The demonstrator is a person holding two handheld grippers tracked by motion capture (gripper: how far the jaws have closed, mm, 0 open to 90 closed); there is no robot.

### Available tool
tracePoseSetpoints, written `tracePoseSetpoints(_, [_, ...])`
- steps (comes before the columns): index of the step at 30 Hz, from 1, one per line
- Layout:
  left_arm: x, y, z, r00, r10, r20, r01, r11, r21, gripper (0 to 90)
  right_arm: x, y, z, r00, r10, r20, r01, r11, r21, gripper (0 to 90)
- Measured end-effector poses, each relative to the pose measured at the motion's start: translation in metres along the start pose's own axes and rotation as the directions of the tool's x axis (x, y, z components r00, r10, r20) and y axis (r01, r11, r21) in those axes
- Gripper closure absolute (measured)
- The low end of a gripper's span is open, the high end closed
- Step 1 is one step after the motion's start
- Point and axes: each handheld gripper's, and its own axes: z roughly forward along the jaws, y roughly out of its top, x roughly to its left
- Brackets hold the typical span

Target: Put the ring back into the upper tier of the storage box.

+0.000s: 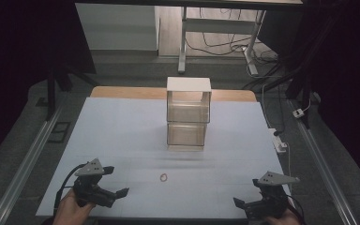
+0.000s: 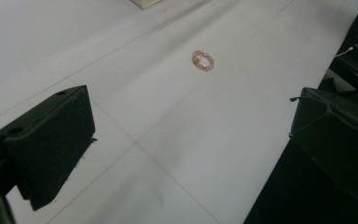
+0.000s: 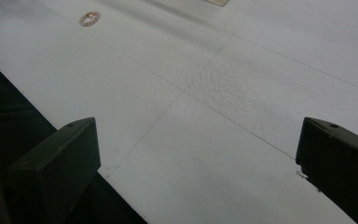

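A small pink beaded bracelet ring (image 1: 163,177) is lying flat on the white table sheet (image 1: 122,136), well in front of the clear stacked plastic drawer box (image 1: 187,117). Both the left gripper (image 1: 115,185) and right gripper (image 1: 246,206) are resting with jaws spread wide, holding nothing. The bracelet is probably light, floppy and apt to slide; pinching one side of its loop looks best.

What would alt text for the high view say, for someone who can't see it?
A small pinkish bead ring lies on a white table between a person's two hand-held grippers, left gripper and right gripper, both open. Farther back stands a clear two-tier drawer box with a white top.
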Motion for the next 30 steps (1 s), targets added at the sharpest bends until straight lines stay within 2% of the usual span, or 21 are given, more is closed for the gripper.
tracePoseSetpoints(6, [-0.001,0.011,0.015,0.9997,0.022,-0.007,-0.022,0.9996,0.019,0.0,0.000,0.000,0.000,1.0000,-0.002,0.003,0.002,1.000,0.003,0.0])
tracePoseSetpoints(10, [0.001,0.018,0.024,0.9998,0.021,-0.002,-0.021,0.9994,0.026,0.0,0.000,0.000,0.000,1.0000,-0.002,0.003,0.002,1.000,0.004,0.0])
tracePoseSetpoints(18, [0.002,0.031,0.041,0.9993,0.022,-0.029,-0.021,0.9988,0.045,0.0,0.001,0.000,0.001,1.0000,-0.004,0.004,0.004,1.000,0.007,0.0])
tracePoseSetpoints(22, [0.005,0.039,0.051,1.0000,0.006,0.006,-0.007,0.9989,0.047,0.1,0.000,0.000,0.001,1.0000,-0.004,0.004,0.004,1.000,0.008,0.0])
tracePoseSetpoints(25, [0.008,0.044,0.058,0.9994,0.012,0.031,-0.014,0.9983,0.057,0.1,0.000,0.000,0.001,1.0000,-0.005,0.004,0.005,1.000,0.008,0.0])
tracePoseSetpoints(30, [0.010,0.052,0.072,0.9992,0.011,0.037,-0.013,0.9975,0.069,0.1,0.000,0.000,0.001,1.0000,-0.005,0.004,0.005,1.000,0.010,0.0])
